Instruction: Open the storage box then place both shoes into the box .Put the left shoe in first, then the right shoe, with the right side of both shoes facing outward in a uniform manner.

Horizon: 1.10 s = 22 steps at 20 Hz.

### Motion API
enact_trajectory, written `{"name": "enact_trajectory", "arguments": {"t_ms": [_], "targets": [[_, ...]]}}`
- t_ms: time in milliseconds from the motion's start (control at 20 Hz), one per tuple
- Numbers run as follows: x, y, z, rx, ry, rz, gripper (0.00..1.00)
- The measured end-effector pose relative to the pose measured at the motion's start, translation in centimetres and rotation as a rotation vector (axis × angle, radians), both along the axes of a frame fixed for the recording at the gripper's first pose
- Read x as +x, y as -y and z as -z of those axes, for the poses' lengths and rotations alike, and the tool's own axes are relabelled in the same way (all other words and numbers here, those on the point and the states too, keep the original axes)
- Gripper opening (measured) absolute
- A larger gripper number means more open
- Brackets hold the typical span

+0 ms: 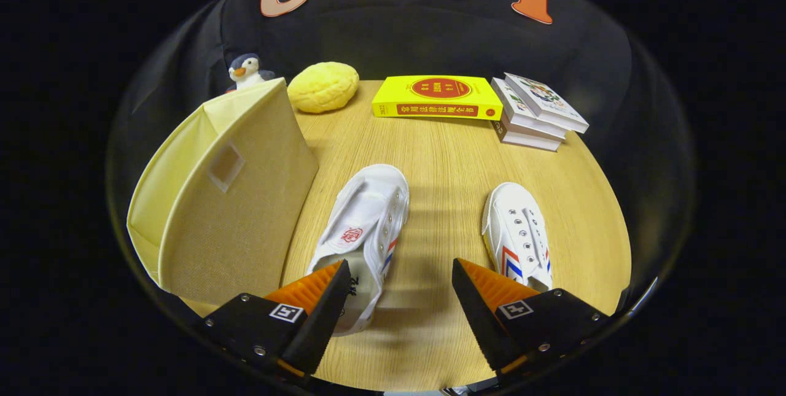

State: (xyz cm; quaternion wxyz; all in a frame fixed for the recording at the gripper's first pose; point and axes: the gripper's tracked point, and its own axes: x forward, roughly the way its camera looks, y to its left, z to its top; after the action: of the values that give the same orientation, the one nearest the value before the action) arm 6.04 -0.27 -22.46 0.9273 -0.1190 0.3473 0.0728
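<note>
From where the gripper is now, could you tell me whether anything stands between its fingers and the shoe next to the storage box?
Nothing visible does. The gripper is open, and the shoe lies on the table just ahead of one of its fingers, beside the storage box. The other shoe lies apart, ahead of the other finger.

A staged recording booth set up like a home corner. A wooden table (442,163) stands against black cloth. Beyond the gripper's (400,285) wide-apart fingers lie household props: two white shoes, a fabric storage box (227,199), a yellow book (437,97), stacked books (534,113), a penguin toy (247,70) and a yellow cushion (323,86).
</note>
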Motion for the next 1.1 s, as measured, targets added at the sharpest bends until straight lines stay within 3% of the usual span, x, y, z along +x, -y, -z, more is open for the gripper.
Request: {"name": "enact_trajectory", "arguments": {"t_ms": [150, 250, 450, 600, 800, 1100], "targets": [[0.8, -0.4, 1.3, -0.008, -0.037, -0.009, 0.99], [1.3, -0.5, 2.0, -0.019, -0.053, -0.01, 0.92], [1.7, -1.2, 3.4, -0.004, -0.092, -0.01, 0.65], [1.6, -1.8, 3.9, 0.027, -0.115, -0.018, 0.3], [1.8, -1.9, 3.9, 0.067, -0.115, 0.015, 0.01], [3.7, -2.7, 0.3, 0.265, 0.011, 0.053, 0.0]]}}
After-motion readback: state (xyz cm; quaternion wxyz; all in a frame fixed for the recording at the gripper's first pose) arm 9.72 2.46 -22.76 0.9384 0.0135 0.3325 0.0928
